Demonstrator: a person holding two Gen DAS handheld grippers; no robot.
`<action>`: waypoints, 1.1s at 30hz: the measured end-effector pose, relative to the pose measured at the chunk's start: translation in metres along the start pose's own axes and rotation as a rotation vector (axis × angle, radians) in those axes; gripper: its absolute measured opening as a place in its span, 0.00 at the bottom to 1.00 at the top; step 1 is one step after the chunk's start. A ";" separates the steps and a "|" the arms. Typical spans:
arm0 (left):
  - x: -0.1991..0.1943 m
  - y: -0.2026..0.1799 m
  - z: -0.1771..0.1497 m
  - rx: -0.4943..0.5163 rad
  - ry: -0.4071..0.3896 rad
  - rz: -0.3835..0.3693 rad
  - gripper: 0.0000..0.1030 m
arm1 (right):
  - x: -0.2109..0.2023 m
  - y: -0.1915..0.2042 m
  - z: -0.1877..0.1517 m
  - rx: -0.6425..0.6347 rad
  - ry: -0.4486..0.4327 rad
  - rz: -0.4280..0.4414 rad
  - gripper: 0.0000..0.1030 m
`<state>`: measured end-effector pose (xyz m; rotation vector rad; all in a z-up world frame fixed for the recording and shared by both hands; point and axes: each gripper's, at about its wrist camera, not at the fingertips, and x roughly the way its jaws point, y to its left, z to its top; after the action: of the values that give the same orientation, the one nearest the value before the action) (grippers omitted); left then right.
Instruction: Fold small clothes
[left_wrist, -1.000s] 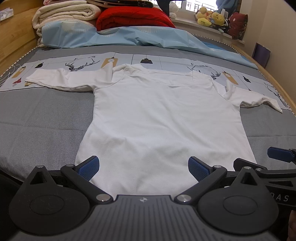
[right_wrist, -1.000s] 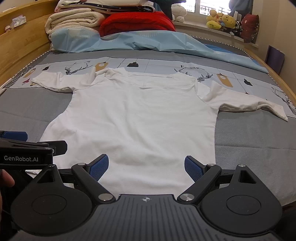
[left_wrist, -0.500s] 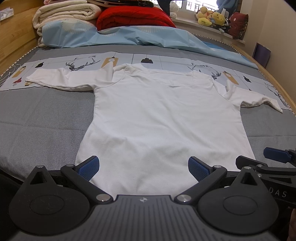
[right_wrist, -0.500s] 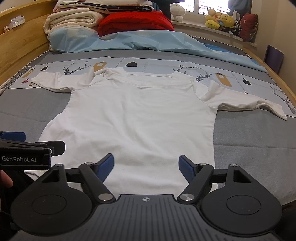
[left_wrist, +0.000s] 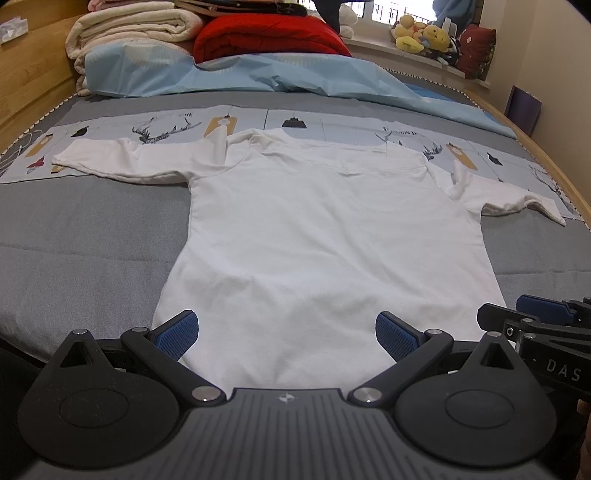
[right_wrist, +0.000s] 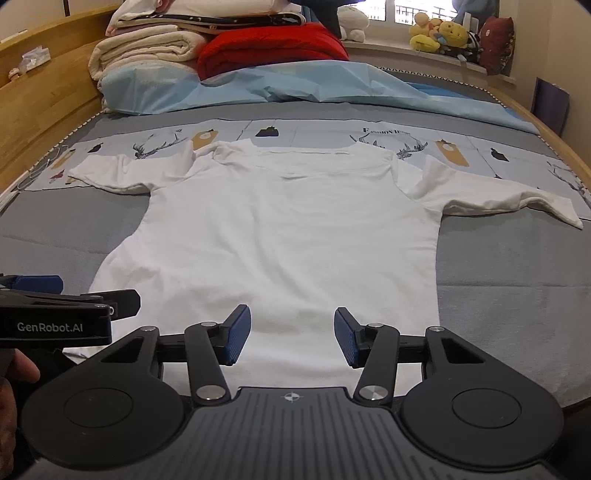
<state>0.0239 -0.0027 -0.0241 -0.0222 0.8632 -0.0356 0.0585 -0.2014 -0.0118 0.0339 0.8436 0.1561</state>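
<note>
I had the white shirt (right_wrist: 288, 229) flat on the bed (right_wrist: 509, 266), hem between both sets of fingers. The right gripper (right_wrist: 291, 341) was closing on the hem; the left gripper (left_wrist: 286, 332) gaped apart. An uneven pinch could skew the fold.

Both wrist views face up the bed (left_wrist: 74, 236), sharing the shirt (right_wrist: 288, 240).

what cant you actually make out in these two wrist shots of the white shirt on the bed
- White shirt hem: hidden in both wrist views behind each gripper's own body.
- Whether the right gripper, closing, pinches cloth: its fingers stand above the fabric; contact unclear.
- Left gripper: open; contact with the shirt unclear.
- Stacked bedding: top cut by the frame edge.
</note>
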 end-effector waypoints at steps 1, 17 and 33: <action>-0.001 0.001 0.002 0.000 -0.008 0.002 0.99 | -0.001 0.000 0.001 0.003 -0.004 0.002 0.51; 0.016 0.040 0.094 -0.023 -0.124 -0.090 0.55 | -0.014 -0.011 0.006 0.047 -0.174 -0.050 0.52; 0.194 0.203 0.193 -0.185 -0.164 0.077 0.27 | -0.058 -0.116 0.075 0.155 -0.374 -0.196 0.50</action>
<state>0.3007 0.1936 -0.0531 -0.1635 0.7004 0.1168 0.0909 -0.3228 0.0699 0.1215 0.4805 -0.0987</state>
